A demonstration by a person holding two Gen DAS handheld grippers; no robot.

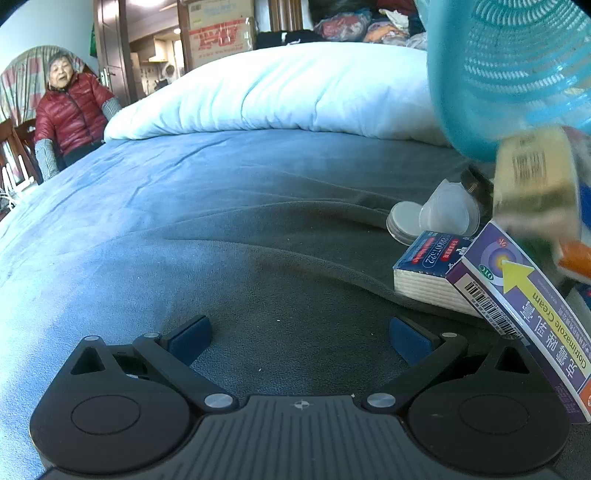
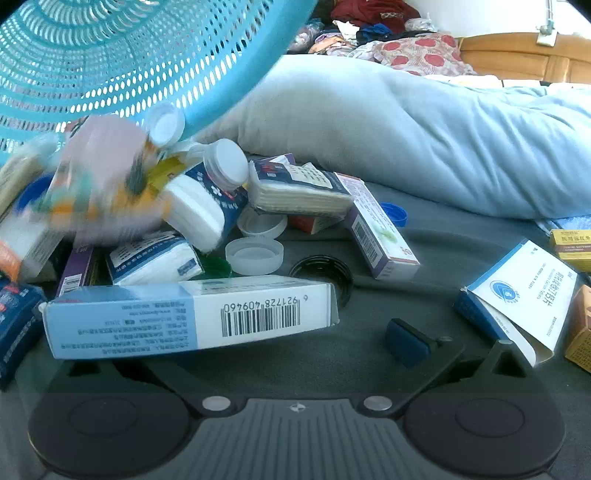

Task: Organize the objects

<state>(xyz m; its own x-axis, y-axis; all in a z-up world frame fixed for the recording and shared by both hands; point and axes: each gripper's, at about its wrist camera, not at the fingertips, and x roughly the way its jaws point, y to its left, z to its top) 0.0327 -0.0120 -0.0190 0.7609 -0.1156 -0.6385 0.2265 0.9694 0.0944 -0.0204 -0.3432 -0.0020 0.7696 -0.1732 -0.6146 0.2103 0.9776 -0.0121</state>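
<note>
Bed (image 1: pixel 221 221): grey-blue cover, pale duvet (image 1: pixel 277 88) behind.
Basket (image 2: pixel 110 55): turquoise, tilted above the heap.
Boxes (image 2: pixel 192 314): blurred ones tumbling under the basket, others lying scattered.
Left gripper (image 1: pixel 299 338): released, empty.
Right gripper (image 2: pixel 295 332): spread apart, long box across it.

A blue-grey bed cover (image 1: pixel 184 229) spreads wide and creased, and a pale folded duvet (image 1: pixel 280 92) lies across its far side. Beyond it, a dark wooden door (image 1: pixel 110 55) stands beside stacked cardboard boxes (image 1: pixel 221 33). A person in a red jacket (image 1: pixel 72 114) sits at the bed's left edge. Clothes (image 2: pixel 384 22) are heaped before a wooden headboard (image 2: pixel 517 59). Daylight falls bright on the bedding.
</note>
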